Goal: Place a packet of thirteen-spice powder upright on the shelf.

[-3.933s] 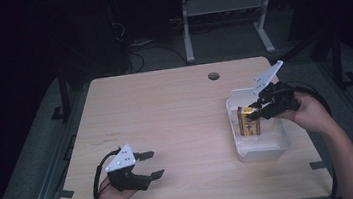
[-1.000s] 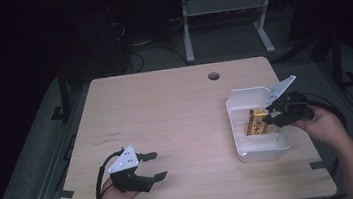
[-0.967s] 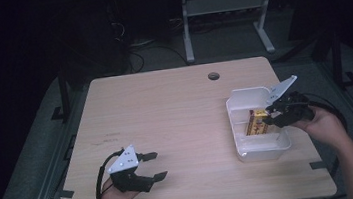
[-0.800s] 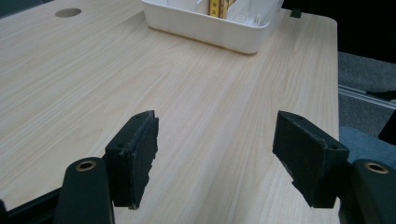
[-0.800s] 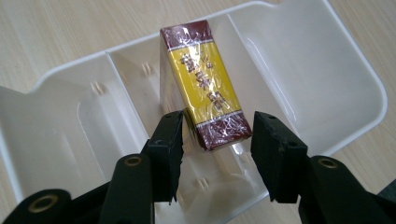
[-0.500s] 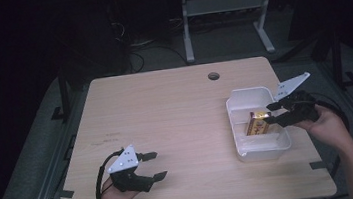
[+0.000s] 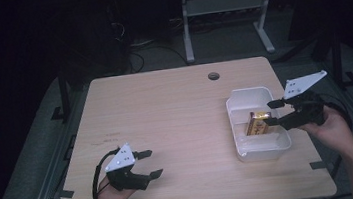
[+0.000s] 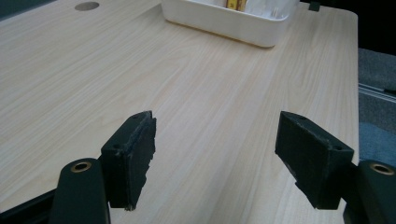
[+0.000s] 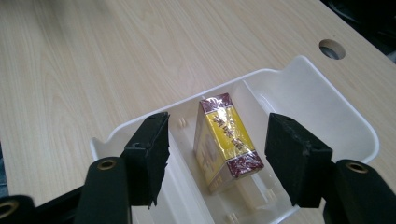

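Observation:
A yellow and maroon box [image 7: 257, 123] [image 9: 226, 140] lies inside the white bin [image 7: 244, 96] [image 9: 322, 100] at the table's right side. My right gripper [image 7: 273, 113] [image 9: 219, 154] is open just above the bin's right edge, its jaws spread either side of the box and apart from it. Near the front left of the table my left gripper [image 7: 148, 164] [image 8: 215, 158] rests open on the wood with nothing between its fingers. The bin [image 8: 224, 18] also shows far ahead in the left gripper view.
A round cable hole [image 7: 213, 76] [image 9: 332, 48] pierces the light wooden table [image 7: 165, 111] behind the bin. A metal stand [image 7: 225, 18] is on the dark floor beyond the table. Bare wood stretches between the two grippers.
My right gripper has let go of the box, which now lies in the bin, and has drawn back to the right and opened. The left gripper has stayed put.

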Tool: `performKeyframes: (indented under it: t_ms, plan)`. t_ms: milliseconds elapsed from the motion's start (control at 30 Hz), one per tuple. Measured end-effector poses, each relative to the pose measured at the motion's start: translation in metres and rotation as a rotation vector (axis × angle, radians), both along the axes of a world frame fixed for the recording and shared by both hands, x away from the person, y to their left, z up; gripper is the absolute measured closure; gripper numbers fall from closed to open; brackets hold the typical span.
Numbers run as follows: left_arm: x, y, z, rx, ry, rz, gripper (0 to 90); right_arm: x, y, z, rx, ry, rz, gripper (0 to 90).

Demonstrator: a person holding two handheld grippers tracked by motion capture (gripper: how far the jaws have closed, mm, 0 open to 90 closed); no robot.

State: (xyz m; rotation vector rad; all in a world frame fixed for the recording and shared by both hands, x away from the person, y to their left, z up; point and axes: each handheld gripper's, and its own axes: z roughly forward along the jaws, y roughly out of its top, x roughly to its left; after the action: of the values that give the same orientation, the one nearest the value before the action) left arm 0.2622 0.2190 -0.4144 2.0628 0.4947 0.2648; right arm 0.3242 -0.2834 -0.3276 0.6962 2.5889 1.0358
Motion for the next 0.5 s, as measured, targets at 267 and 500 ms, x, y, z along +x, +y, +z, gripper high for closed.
performKeyframes:
  t_ms: [267,500]
  plan:
    - [0.0,0.002,0.0,-0.004,0.0,0.01,27.7,-0.024,-0.003,0.005,-0.002,-0.04,-0.003,37.2]
    - [0.001,0.002,0.0,-0.003,-0.002,0.011,27.5,-0.048,-0.003,0.005,-0.003,-0.052,-0.009,35.7]
